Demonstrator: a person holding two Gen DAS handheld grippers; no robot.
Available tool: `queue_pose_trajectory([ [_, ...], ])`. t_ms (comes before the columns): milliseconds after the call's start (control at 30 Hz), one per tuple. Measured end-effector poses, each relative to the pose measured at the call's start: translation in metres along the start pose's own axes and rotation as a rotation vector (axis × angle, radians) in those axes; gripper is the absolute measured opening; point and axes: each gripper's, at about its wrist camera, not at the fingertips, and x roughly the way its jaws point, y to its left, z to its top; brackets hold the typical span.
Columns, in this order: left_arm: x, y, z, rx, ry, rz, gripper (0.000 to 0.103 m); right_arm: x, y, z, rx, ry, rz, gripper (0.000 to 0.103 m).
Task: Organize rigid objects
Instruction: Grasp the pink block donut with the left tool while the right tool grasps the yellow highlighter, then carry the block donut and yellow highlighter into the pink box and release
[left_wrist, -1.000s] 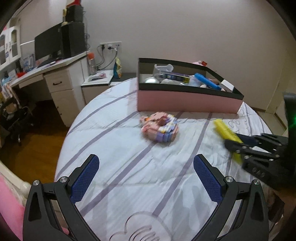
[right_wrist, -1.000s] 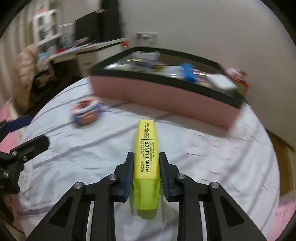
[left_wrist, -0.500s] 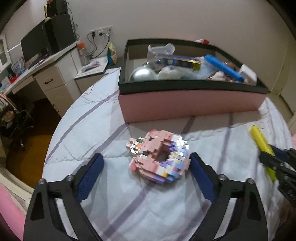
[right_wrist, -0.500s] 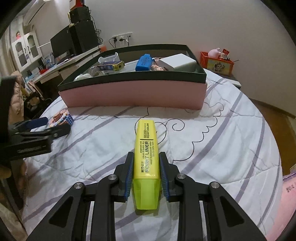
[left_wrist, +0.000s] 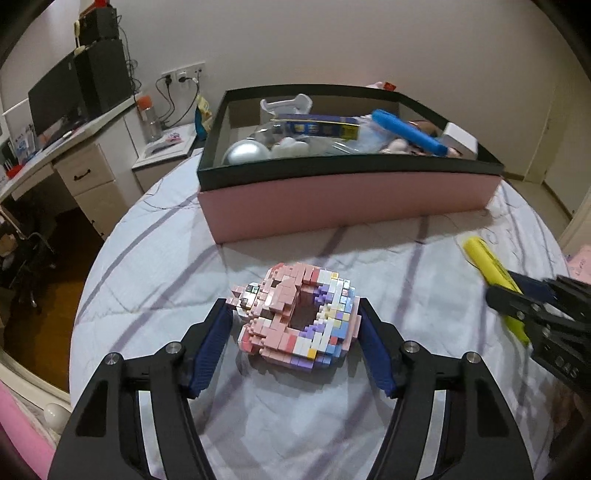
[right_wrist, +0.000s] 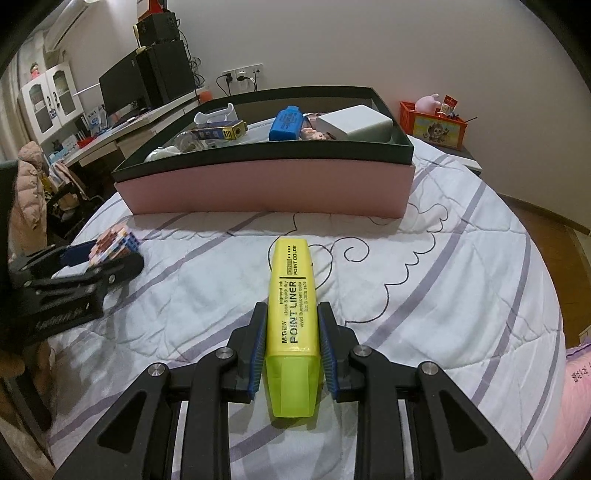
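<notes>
A pink and pastel brick-built ring (left_wrist: 295, 314) lies on the white striped bedcover (left_wrist: 155, 266). My left gripper (left_wrist: 293, 314) is open, its blue pads on either side of the ring, close to it. My right gripper (right_wrist: 291, 325) is shut on a yellow highlighter (right_wrist: 293, 314) and holds it just above the cover. The highlighter also shows in the left wrist view (left_wrist: 491, 273), and the ring in the right wrist view (right_wrist: 114, 240). A pink box with a black rim (left_wrist: 347, 195) stands behind both and holds several objects.
The box holds a blue case (right_wrist: 284, 123), a white block (right_wrist: 354, 122), a silver ball (left_wrist: 245, 153) and a blue-yellow carton (left_wrist: 317, 127). A desk with a monitor (left_wrist: 62, 99) stands left of the bed. A red crate (right_wrist: 432, 123) sits on a stand at right.
My left gripper has moved forward and down over the brick ring, so its pads now flank it. My right gripper has kept hold of the highlighter and turned toward the box.
</notes>
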Motion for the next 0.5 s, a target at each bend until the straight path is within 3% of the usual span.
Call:
queue_pose_trajectory([
  [267, -0.018, -0.009, -0.013, -0.013, -0.016, -0.023, 0.068, 0.0, 0.0, 0.002, -0.018, -0.01, 0.046, 0.027],
  [500, -0.06, -0.014, -0.022, -0.051, -0.108, 0.002, 0.068, -0.029, 0.009, -0.007, -0.035, -0.104, 0.037, 0.027],
])
